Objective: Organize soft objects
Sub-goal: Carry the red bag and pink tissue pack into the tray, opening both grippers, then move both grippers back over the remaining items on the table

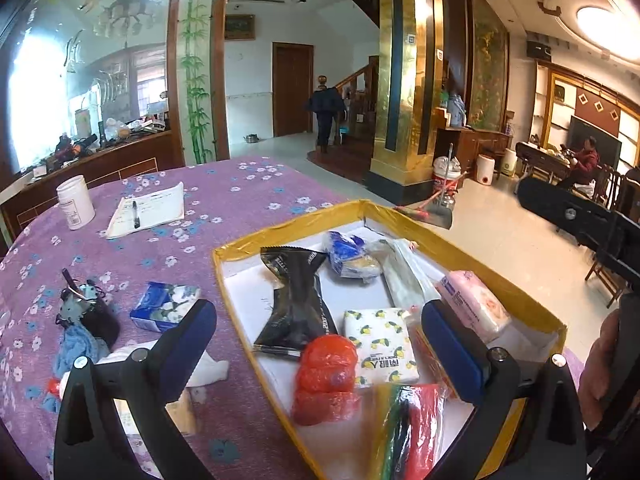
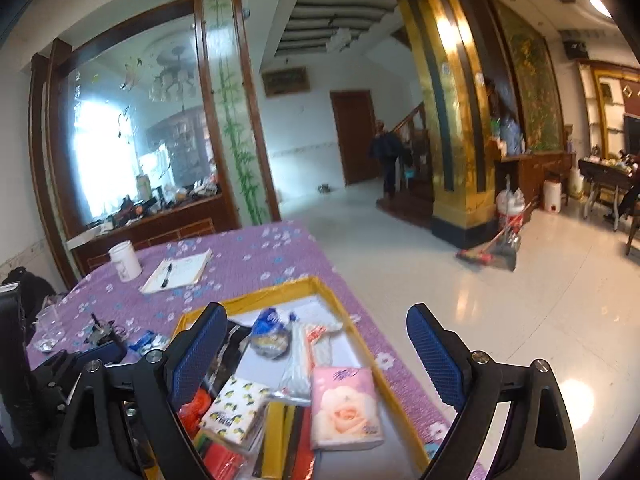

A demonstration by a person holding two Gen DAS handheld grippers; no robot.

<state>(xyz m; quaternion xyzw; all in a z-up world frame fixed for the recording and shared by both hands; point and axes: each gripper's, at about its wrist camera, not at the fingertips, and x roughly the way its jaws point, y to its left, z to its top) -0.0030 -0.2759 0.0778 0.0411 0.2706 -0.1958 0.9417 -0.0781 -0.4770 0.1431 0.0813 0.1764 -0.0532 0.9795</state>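
Note:
A yellow-rimmed box on the purple floral tablecloth holds soft packets: a black pouch, a lemon-print tissue pack, a pink tissue pack, a red bag and a blue-white bag. My left gripper is open and empty above the box. My right gripper is open and empty, above the same box, over the pink rose tissue pack. A blue tissue pack lies on the cloth left of the box.
On the tablecloth lie a white jar, a notebook with a pen, a blue cloth and a white cloth near the left fingers. The table edge drops to tiled floor at right.

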